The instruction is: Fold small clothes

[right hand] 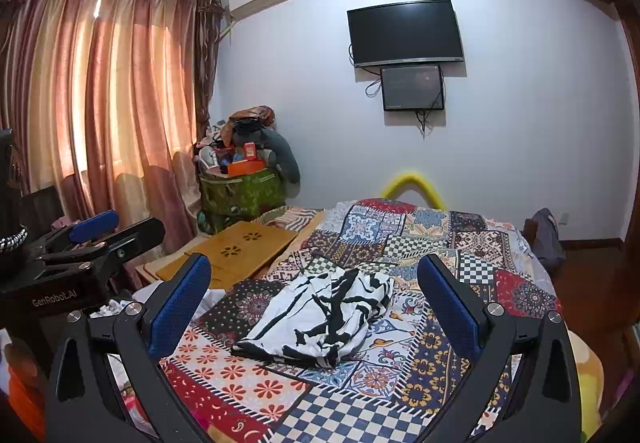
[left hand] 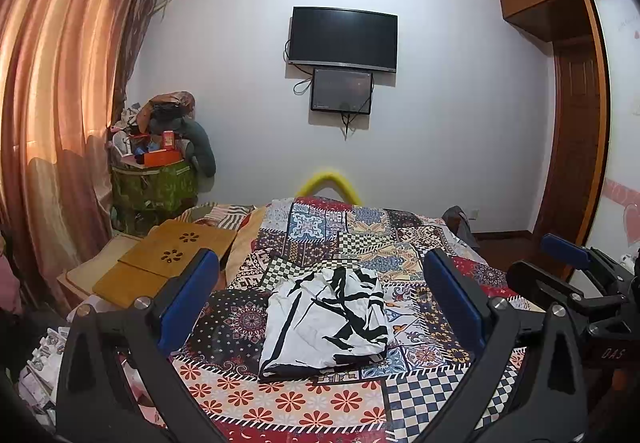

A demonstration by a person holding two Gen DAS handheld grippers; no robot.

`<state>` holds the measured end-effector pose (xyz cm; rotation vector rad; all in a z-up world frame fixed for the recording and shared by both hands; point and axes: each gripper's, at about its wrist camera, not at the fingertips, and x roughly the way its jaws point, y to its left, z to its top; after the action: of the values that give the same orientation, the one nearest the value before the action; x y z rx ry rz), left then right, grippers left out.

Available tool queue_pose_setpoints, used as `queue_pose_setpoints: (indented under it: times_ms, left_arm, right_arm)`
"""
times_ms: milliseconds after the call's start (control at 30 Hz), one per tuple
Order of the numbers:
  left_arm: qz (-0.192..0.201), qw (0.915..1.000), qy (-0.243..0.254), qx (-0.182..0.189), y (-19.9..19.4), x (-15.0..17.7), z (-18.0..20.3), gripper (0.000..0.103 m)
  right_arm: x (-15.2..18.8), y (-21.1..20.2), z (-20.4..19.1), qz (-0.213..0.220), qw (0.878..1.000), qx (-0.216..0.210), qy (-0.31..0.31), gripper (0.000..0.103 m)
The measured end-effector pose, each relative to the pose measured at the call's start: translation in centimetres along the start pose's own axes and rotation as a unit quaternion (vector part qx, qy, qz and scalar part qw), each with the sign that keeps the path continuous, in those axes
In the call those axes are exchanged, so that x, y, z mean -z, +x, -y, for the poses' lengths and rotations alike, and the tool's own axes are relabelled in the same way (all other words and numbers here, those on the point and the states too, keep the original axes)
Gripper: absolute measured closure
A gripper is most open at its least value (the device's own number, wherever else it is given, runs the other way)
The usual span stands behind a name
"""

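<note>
Blue-padded fingers (left hand: pixel 188 299) frame each wrist view. Two claws are present: the left claw (left hand: pixel 320 303) and the right claw (right hand: pixel 314 307), both spread wide, holding nothing and touching nothing. One garment (left hand: pixel 326 323), white with black brush-like markings, lies roughly folded and rumpled on the patchwork bedspread (left hand: pixel 280 399), near the middle of the bed and apart from both claws. Two dark screens (left hand: pixel 343 39) hang on the far wall.
</note>
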<state>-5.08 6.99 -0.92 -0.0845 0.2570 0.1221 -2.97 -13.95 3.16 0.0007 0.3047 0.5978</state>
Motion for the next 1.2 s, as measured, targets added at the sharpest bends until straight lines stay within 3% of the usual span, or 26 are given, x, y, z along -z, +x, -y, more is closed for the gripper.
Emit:
queue_pose_setpoints:
  times_ms: [1200]
  left_arm:
    - [-0.013,0.9994,0.024,0.023,0.7,0.4,0.9,0.000]
  right_arm:
    - [0.4,0.4,0.0,-0.004,1.000,0.005,0.009,0.000]
